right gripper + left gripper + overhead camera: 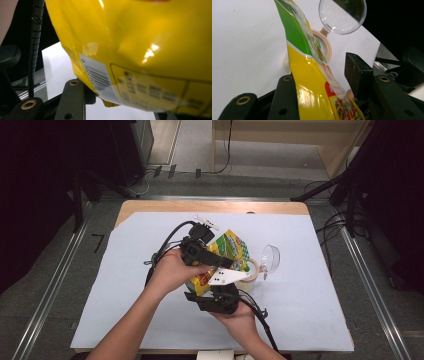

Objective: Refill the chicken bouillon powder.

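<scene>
1. Claw work first: the left claw (pixel 212 251) and the right claw (pixel 216 294) both meet a glossy yellow-and-green snack bag (pixel 226 256), which is lifted off the tabletop (pixel 125 285) near its middle, a little toward the far edge.
2. Covering the tabletop is a smooth, pale sheet; bare wood shows in a strip along the far edge.
3. The snack bag is thin crinkled foil, shiny with highlights, green at the top and yellow below, with a red printed panel and a white barcode label (pixel 97 77) near its lower corner.
4. In the left gripper view the bag passes between the left claw's black jaws; it lies against one jaw while a clear gap separates it from the other, so that claw is parted and not clamping.
5. In the right gripper view the bag's bottom corner sits at one jaw; the other jaw is hidden, so I cannot tell whether the right claw grips.
6. Both hands come in from the near edge, forearms angled inward, the left hand (pixel 172 270) above the right hand (pixel 240 317).
7. Behind the bag lie a beige tape roll (pixel 252 270) and a clear rounded plastic piece (pixel 270 257).
</scene>
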The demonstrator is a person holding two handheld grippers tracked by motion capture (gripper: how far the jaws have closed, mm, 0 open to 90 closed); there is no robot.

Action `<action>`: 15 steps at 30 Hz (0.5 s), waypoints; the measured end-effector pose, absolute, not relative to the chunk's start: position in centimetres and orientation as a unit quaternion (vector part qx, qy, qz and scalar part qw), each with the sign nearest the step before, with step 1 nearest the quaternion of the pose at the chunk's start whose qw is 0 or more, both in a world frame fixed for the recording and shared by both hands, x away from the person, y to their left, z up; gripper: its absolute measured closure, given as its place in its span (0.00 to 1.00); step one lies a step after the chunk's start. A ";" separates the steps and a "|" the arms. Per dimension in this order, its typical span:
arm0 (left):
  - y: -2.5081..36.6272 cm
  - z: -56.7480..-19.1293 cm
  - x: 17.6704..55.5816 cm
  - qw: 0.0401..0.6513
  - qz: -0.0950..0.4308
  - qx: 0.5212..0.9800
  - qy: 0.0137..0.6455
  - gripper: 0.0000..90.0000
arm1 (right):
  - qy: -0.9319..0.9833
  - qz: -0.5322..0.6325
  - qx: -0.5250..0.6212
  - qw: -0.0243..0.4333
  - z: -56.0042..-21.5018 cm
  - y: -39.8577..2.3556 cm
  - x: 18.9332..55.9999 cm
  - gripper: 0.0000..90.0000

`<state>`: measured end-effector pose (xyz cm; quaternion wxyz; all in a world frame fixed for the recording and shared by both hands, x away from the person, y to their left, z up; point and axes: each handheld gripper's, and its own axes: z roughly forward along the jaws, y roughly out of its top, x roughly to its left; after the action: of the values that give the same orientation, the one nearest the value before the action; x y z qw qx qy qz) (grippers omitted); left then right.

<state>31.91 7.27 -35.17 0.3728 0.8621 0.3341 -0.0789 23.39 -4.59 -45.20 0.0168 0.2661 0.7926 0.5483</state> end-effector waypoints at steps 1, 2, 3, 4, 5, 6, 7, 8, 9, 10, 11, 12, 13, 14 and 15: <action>7.3 -35.2 31.9 0.375 -0.081 0.861 0.335 0.66 | 0.794 0.548 0.264 0.018 -45.2 -4.6 23.4 0.66; 7.4 -35.1 31.9 0.375 -0.079 0.860 0.338 0.66 | 0.793 0.549 0.264 0.018 -45.2 -4.6 23.3 0.66; 7.4 -35.0 31.9 0.374 -0.078 0.858 0.343 0.69 | 0.794 0.549 0.262 0.018 -45.1 -4.6 23.3 0.65; 7.4 -35.0 31.9 0.372 -0.077 0.857 0.348 0.73 | 0.795 0.548 0.258 0.020 -45.1 -4.5 23.3 0.65; 7.4 -34.9 31.9 0.370 -0.070 0.858 0.350 0.77 | 0.798 0.547 0.253 0.023 -45.1 -4.4 23.2 0.64; 7.4 -34.8 31.8 0.370 -0.068 0.858 0.349 0.79 | 0.802 0.543 0.249 0.027 -45.0 -4.3 23.2 0.64; 7.4 -34.8 31.8 0.370 -0.066 0.858 0.350 0.80 | 0.805 0.540 0.246 0.033 -45.0 -4.3 23.1 0.63; 7.4 -34.8 31.8 0.370 -0.064 0.858 0.351 0.80 | 0.806 0.538 0.243 0.036 -44.9 -4.2 23.1 0.63; 7.4 -34.8 31.8 0.370 -0.061 0.858 0.351 0.80 | 0.807 0.537 0.241 0.039 -44.9 -4.2 23.1 0.62; 7.3 -34.8 31.8 0.369 -0.057 0.858 0.353 0.80 | 0.807 0.538 0.240 0.039 -44.9 -4.1 23.1 0.60; 7.3 -34.7 31.7 0.371 -0.055 0.856 0.356 0.80 | 0.809 0.536 0.238 0.041 -44.9 -4.1 23.2 0.59; 7.2 -34.7 31.7 0.369 -0.053 0.857 0.356 0.81 | 0.810 0.535 0.236 0.040 -44.9 -4.0 23.1 0.56; 7.2 -34.6 31.7 0.369 -0.054 0.857 0.356 0.81 | 0.815 0.531 0.228 0.049 -44.8 -3.9 23.0 0.56; 7.2 -34.6 31.7 0.369 -0.055 0.857 0.356 0.81 | 0.817 0.529 0.221 0.059 -44.8 -3.8 23.0 0.57; 7.2 -34.5 31.7 0.367 -0.055 0.857 0.356 0.81 | 0.820 0.526 0.219 0.060 -44.8 -3.7 22.9 0.59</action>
<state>31.71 7.24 -34.54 0.3675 0.8574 0.3560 -0.0555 22.90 -3.67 -44.82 0.0602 0.2186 0.8196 0.5262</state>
